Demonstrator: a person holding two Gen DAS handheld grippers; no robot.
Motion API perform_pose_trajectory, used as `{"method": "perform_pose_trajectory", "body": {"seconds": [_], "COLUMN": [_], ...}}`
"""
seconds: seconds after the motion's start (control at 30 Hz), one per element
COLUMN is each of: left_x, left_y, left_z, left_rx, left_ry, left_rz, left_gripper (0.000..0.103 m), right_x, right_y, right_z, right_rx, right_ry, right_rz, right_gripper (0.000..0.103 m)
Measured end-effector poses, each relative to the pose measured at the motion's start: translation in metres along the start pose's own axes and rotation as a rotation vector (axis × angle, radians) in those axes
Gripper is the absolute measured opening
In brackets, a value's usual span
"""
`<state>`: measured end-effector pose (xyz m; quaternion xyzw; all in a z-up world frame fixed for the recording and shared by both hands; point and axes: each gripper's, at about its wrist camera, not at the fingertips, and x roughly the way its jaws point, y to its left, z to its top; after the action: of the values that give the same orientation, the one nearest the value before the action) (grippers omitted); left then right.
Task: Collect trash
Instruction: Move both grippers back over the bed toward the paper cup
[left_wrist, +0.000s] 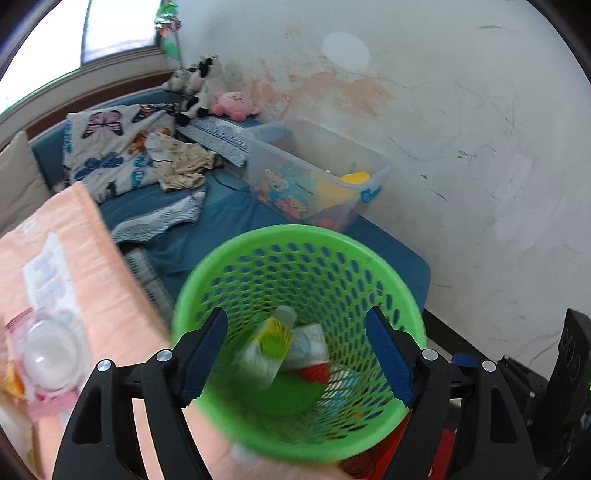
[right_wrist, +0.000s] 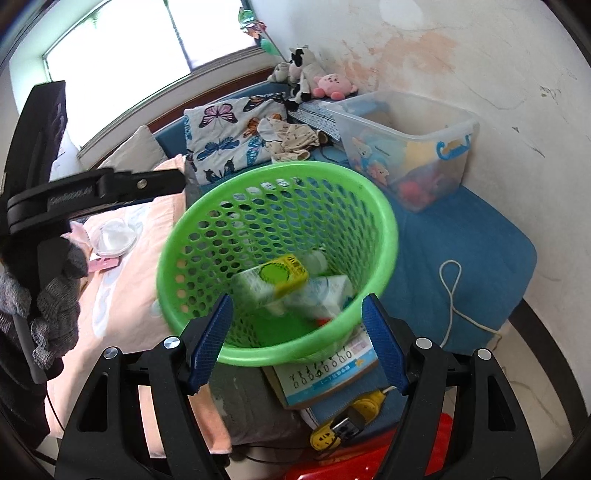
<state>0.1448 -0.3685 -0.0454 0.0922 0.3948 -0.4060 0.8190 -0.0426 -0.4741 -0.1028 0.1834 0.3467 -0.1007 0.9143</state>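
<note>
Left wrist view: green mesh basket (left_wrist: 295, 332) sits right under the left gripper (left_wrist: 295, 354), whose blue fingers (left_wrist: 205, 350) are spread wide with nothing pinched; both pads overlap the rim in this view, but whether they touch it I cannot tell. A small yellow-and-green carton (left_wrist: 267, 345) lies blurred inside the basket among other wrappers. More likely trash sits on the peach towel (left_wrist: 74, 266) at left: a clear plastic dome cup (left_wrist: 51, 360), well apart from the basket. Right wrist view: right gripper (right_wrist: 299, 343) fingers also spread, nothing pinched, with the near rim of the basket between them; contact not visible. Basket stands at the bed's edge beside a booklet (right_wrist: 332, 369). The carton looks light, stiff enough for a pinch across its flat faces, and crushable if squeezed hard. The dome cup is probably thin, slick and springy, so take it at the rim, not across the dome. Basket itself: light, flexible mesh, tips easily, so grab the thick rim.
</note>
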Motion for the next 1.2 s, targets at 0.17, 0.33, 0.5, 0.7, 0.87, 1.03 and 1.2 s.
{"method": "perform_pose_trajectory", "body": {"seconds": [0.17,0.33,0.5,0.7,0.87,1.03,1.2], "left_x": [-0.032,-0.068,-0.100,-0.133,-0.160,-0.170,-0.164], "left_y": [0.027,0.058,0.088,0.129,0.172,0.200,0.217], "left_z": [-0.018,-0.040,-0.061,-0.084,-0.111,-0.139,-0.159], "left_rx": [-0.048,-0.103,-0.134,-0.177,-0.295,-0.388,-0.454], "left_ry": [-0.022,-0.051,-0.078,-0.101,-0.114,-0.105,-0.083], "left_rz": [0.058,0.139,0.239,0.363,0.427,0.457,0.436], "left_gripper": [0.074,0.074,0.074,0.075,0.075,0.075,0.073], "right_x": [-0.003,-0.004,-0.001,0.004,0.009,0.016,0.023], "right_y": [0.017,0.039,0.060,0.092,0.119,0.140,0.159], "right_z": [0.003,0.007,0.013,0.018,0.021,0.023,0.022], "right_rx": [-0.037,-0.076,-0.110,-0.162,-0.202,-0.236,-0.267], "right_ry": [-0.011,-0.020,-0.020,-0.016,-0.014,-0.005,0.005], "right_rz": [0.028,0.059,0.092,0.142,0.172,0.202,0.226], "right_gripper": [0.073,0.075,0.076,0.077,0.078,0.078,0.078]}}
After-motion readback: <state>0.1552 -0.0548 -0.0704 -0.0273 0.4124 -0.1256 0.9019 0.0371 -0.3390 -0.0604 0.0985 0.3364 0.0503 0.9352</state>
